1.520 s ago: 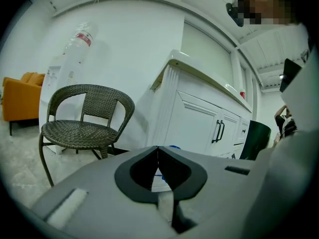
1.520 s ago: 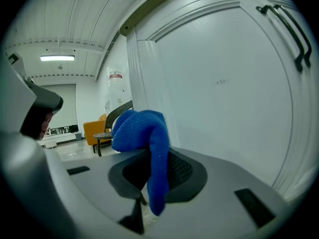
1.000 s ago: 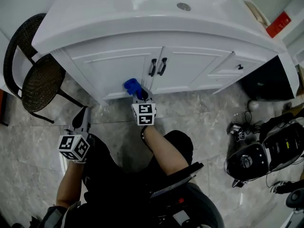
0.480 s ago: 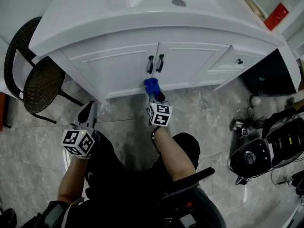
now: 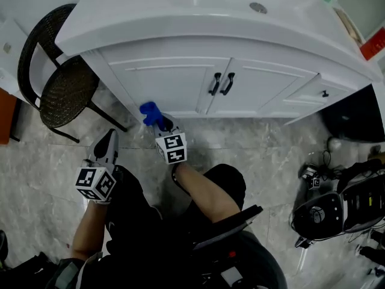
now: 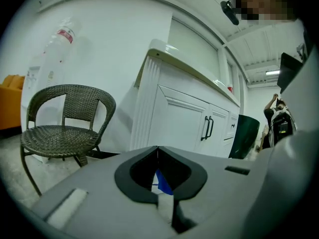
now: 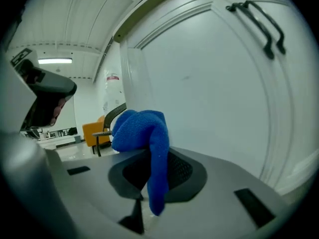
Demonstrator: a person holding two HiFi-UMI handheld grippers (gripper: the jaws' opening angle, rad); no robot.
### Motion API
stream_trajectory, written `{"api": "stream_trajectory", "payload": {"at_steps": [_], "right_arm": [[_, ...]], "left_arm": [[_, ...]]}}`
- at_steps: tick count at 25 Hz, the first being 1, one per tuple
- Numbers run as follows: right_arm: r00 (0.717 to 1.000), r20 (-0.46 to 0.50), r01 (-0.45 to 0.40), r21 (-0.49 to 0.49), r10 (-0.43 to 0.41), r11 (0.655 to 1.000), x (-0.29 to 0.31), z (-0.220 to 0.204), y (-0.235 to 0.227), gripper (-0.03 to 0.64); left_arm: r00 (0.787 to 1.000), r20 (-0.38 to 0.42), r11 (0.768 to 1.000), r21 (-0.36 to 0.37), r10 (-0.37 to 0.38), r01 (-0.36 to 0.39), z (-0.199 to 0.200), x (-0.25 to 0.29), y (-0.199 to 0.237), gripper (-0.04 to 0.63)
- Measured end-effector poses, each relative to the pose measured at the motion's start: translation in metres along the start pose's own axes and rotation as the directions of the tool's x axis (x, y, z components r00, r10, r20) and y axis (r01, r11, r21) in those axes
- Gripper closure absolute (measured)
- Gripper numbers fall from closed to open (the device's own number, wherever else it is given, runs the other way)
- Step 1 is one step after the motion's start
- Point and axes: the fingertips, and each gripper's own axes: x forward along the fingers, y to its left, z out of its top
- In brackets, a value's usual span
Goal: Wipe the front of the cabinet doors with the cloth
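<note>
While sizing up where to go from here, gotta focus on one thing: parked down at the bottom-left corner of the left door (image 5: 162,80) with the right gripper (image 5: 160,123), fingers shut tight on a fold of the blue cloth (image 5: 150,111), wad bunched up past the tips and right up on the door face (touching or just shy, can't tell). Means pretty much the whole door face up and to the right of the cloth, toward the black handles (image 5: 220,83), with the right door (image 5: 264,88) beyond those. So probably calls for a sweep rightward along the bottom edge, or straight up the left side, with the wad held flat-on to the door. Left gripper (image 5: 109,138)? Fingers closed together on nothing, hanging low over the floor (image 5: 252,143) beside the wicker chair (image 5: 60,95), well apart from both doors. Clearly the farther one, no help there. Just watch for snagging on the handles mid-sweep.
</note>
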Motion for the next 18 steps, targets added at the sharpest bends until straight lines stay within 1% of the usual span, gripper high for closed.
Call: {"api": "stream_trajectory", "payload": {"at_steps": [3, 5, 7, 9, 12, 18], "right_arm": [[0.999, -0.024, -0.037, -0.048, 0.036, 0.998, 0.026, -0.007, 0.021, 0.565], [0.997, -0.054, -0.056, -0.078, 0.052, 0.995, 0.037, -0.017, 0.026, 0.565], [0.996, -0.074, -0.056, -0.086, 0.050, 0.995, 0.042, -0.024, 0.023, 0.565], [0.996, -0.082, -0.034, -0.084, 0.027, 0.996, 0.044, -0.028, 0.013, 0.565], [0.996, -0.088, 0.011, -0.086, -0.019, 0.996, 0.039, -0.030, -0.010, 0.565], [0.987, -0.107, 0.111, -0.090, -0.121, 0.990, 0.011, -0.039, -0.061, 0.565]], "left_arm": [[0.999, -0.001, 0.998, 0.012, 0.054, -0.054, 0.002, -0.016, 0.016, 0.592], [0.997, 0.003, 0.997, -0.001, 0.083, -0.083, 0.002, -0.026, 0.025, 0.592], [0.994, 0.005, 0.994, -0.024, 0.105, -0.105, 0.004, -0.034, 0.035, 0.592], [0.993, 0.006, 0.992, -0.042, 0.120, -0.120, 0.004, -0.037, 0.043, 0.592], [0.994, 0.006, 0.992, -0.058, 0.109, -0.109, 0.001, -0.030, 0.042, 0.592], [1.000, 0.002, 0.998, -0.053, 0.026, -0.026, -0.005, -0.001, 0.015, 0.592]]}}
